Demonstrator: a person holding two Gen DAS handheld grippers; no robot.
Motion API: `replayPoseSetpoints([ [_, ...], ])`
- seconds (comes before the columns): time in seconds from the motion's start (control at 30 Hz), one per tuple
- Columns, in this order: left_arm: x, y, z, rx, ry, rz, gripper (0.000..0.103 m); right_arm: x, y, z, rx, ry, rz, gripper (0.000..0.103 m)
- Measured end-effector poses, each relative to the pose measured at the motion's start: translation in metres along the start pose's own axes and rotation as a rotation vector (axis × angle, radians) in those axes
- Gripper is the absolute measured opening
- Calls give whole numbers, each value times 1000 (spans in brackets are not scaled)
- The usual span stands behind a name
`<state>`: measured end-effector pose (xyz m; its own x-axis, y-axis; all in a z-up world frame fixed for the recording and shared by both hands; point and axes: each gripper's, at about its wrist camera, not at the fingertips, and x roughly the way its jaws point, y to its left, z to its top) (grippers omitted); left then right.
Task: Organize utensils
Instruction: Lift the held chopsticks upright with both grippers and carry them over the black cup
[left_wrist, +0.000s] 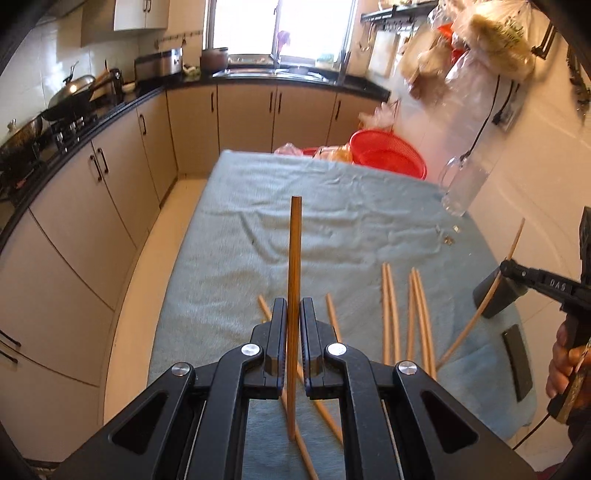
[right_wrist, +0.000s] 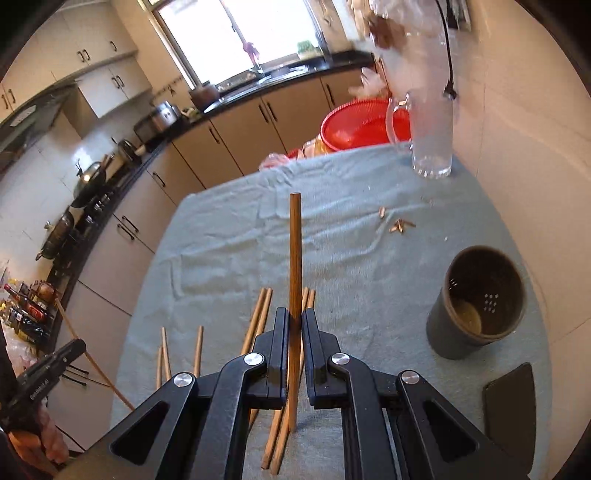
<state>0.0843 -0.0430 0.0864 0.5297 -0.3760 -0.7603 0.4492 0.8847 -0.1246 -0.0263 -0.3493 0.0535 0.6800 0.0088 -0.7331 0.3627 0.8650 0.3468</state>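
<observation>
Now my left gripper (left_wrist: 293, 314) and right gripper (right_wrist: 294, 325) each pinch one chopstick (left_wrist: 295, 258), clear of the counter (right_wrist: 229, 236), for the holder (right_wrist: 476, 299).

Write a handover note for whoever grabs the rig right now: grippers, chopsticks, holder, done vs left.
Left gripper: jaws shut on one chopstick, lifted off the cloth.
Right gripper: jaws shut on another chopstick, also lifted.
Dark holder cup: upright on the blue cloth, ahead and to the right of the right gripper; no chopsticks in it.
Loose chopsticks: several scattered on the cloth between and under the grippers.
Done: two picked up. Left: put both in the cup, then collect the rest.
</observation>
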Motion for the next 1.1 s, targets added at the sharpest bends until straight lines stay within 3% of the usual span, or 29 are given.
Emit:
replayPoseSetpoints([
  [0.37,-17,-35,19,34,-57,-43,6,-50,-19,14,26,-101,22,8],
  [0.5,-23,-59,34,66,-80,-89,6,-75,-32,22,47,-150,27,8],
  [0.87,-38,-162,84,196,-134,-271,6,-157,-79,55,97,-284,-45,8],
  [1.1,-36,-240,105,273,-126,-399,6,-174,-113,66,139,-294,-95,8],
])
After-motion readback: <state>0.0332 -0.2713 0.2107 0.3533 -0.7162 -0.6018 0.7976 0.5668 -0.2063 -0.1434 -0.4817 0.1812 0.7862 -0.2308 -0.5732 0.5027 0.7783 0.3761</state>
